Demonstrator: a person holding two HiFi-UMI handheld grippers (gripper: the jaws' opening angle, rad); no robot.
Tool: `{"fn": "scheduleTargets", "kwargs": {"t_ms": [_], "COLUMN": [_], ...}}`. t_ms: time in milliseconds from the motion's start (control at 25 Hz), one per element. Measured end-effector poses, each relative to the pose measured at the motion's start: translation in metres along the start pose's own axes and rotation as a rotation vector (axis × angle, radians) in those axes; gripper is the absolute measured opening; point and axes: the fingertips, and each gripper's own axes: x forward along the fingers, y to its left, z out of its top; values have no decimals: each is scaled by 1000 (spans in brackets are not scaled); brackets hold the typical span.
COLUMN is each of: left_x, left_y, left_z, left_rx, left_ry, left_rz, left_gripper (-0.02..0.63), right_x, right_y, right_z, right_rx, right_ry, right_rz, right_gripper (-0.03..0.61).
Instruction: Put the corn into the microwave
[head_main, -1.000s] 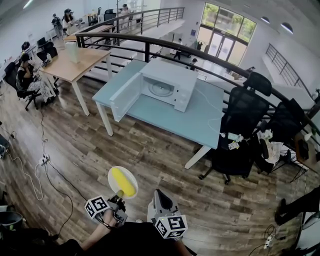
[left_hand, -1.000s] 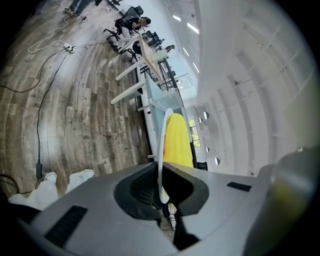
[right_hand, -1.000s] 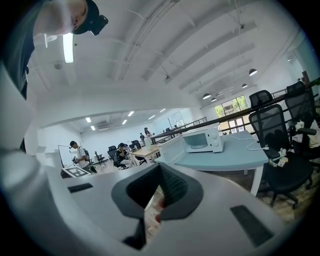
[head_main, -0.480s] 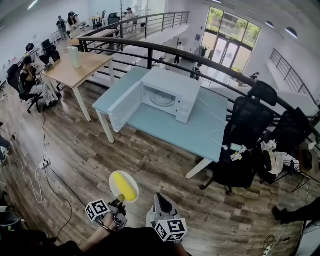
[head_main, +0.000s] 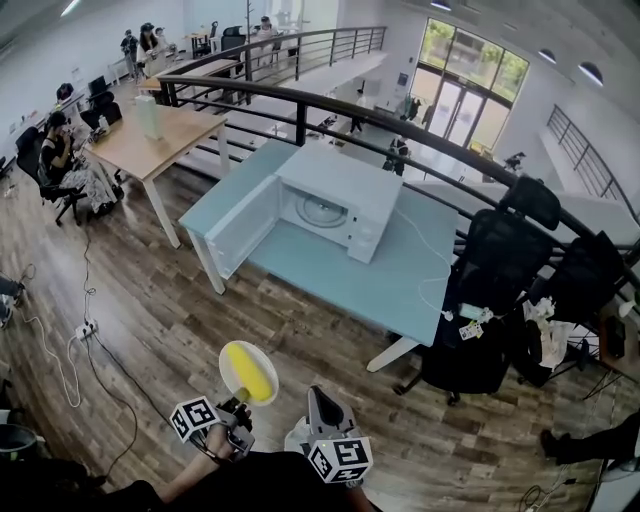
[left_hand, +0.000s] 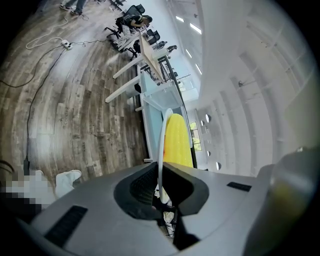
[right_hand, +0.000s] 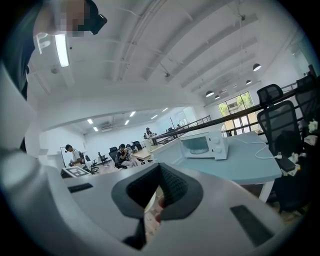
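Carrying a yellow corn cob (head_main: 249, 369) lengthwise on a round white plate (head_main: 228, 362), low in the head view, above the brown wooden plank floor (head_main: 150, 320) and well apart from the oven. Clenching the plate's near rim with the left gripper (head_main: 238, 405), dark ribbed pads pressing on the thin white edge. Showing that rim edge-on in the left gripper view, rising from between the jaws, with the cob just to its right. Holding the right gripper (head_main: 322, 405) just beside the left one, jaws closed together and grasping nothing, and pointing it towards the table.

Facing a white microwave oven (head_main: 325, 205) standing on a pale blue rectangular table (head_main: 400, 290), with its door (head_main: 243, 225) swinging wide open to the left and a round glass turntable (head_main: 323, 210) lying inside. Trailing a white cable (head_main: 425, 260) from the oven across the tabletop towards the black mesh office chairs (head_main: 490, 270) on the right. Running a black metal railing (head_main: 420, 115) behind the table. Placing a light wooden desk (head_main: 160, 125) to the left of the table, with a seated person (head_main: 62, 160) beside it.
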Motion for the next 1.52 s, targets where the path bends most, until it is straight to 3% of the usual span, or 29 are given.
{"fn": "scheduleTargets", "kwargs": {"t_ms": [720,1520], "left_x": [80,134], "left_y": [-36,-48], "left_z": [15,20], "left_rx": [-19,-3], "left_ry": [-79,-24], "left_rz": [1,20], "left_gripper": [20,20], "right_x": [54,80], "right_y": [-71,-111], "right_z": [30,33], "right_rx": [-31,-19], "right_ry": [5,21], "right_rz": [67,25], "right_gripper": [9,9]}}
